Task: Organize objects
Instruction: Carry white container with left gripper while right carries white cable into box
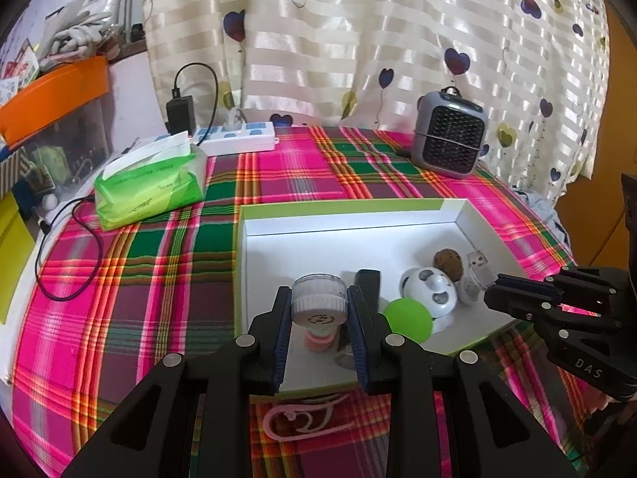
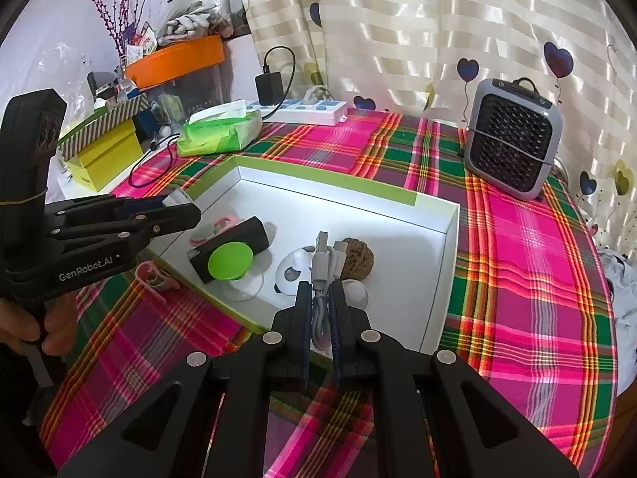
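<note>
My left gripper (image 1: 318,302) is shut on a small clear jar (image 1: 318,292) with a white cap, held over the near part of a white box (image 1: 342,205) with a green rim. My right gripper (image 2: 320,290) is shut on a folded grey USB cable (image 2: 322,275) above the box (image 2: 326,183). In the box lie a green disc (image 2: 229,261), a black block (image 2: 247,235), a white panda toy (image 2: 294,271), a walnut (image 2: 358,261) and a pink piece (image 2: 217,227). The right gripper (image 1: 493,290) also shows at the right of the left wrist view.
A pink clip (image 1: 302,418) lies on the plaid cloth just in front of the box. Behind stand a green tissue pack (image 1: 151,183), a white power strip (image 1: 239,137) and a grey fan (image 1: 450,139). A cluttered shelf with an orange tray (image 2: 175,59) fills the left. A hand (image 2: 24,326) holds the left gripper.
</note>
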Available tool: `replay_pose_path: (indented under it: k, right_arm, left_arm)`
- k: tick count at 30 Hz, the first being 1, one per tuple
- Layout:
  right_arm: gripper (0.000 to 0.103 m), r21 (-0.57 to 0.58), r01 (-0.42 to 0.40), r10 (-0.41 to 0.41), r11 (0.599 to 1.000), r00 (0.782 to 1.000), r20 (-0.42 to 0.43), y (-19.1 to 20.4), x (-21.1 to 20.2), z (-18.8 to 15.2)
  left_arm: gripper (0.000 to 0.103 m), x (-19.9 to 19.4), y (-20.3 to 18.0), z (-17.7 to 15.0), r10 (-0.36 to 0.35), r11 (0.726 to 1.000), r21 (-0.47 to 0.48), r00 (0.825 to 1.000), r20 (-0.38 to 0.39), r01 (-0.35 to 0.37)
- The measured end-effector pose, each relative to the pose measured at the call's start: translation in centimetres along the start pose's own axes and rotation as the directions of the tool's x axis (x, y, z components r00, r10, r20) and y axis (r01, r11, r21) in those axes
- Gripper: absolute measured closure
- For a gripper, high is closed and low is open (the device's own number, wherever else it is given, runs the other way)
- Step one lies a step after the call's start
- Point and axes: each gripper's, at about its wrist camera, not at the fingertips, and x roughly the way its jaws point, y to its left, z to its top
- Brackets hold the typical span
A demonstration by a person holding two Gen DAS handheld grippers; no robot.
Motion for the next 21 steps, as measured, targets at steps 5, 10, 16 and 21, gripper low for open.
replay_pose_path:
  k: [5, 10, 16, 21]
  right_arm:
    - [0.094, 0.011, -0.005, 0.005, 1.0, 1.0, -0.018, -0.2, 0.8, -0.1]
    - [0.094, 0.004, -0.015, 0.015, 1.0, 0.999, -0.033, -0.1, 1.3, -0.1]
    - [0.094, 0.005, -0.017, 0.017, 1.0, 0.999, -0.038, -0.1, 1.5, 0.0]
    - [0.094, 0.013, -0.018, 0.019, 1.0, 0.999, -0.047, -0.3, 1.8, 0.1]
  left_arm:
    - [0.078, 0.6, 0.5, -0.1, 0.015, 1.0, -0.011, 1.0, -0.007, -0.015]
    - [0.078, 1.2, 0.7, -0.2, 0.029, 0.999, -0.016, 0.999, -0.026, -0.029]
    - [0.078, 1.9, 1.0, -0.4, 0.035, 0.999, -0.021, 0.999, -0.04, -0.036]
    - [0.078, 2.4, 1.1, -0.3, 0.04, 0.999, -0.021, 0.998, -0.039, -0.041]
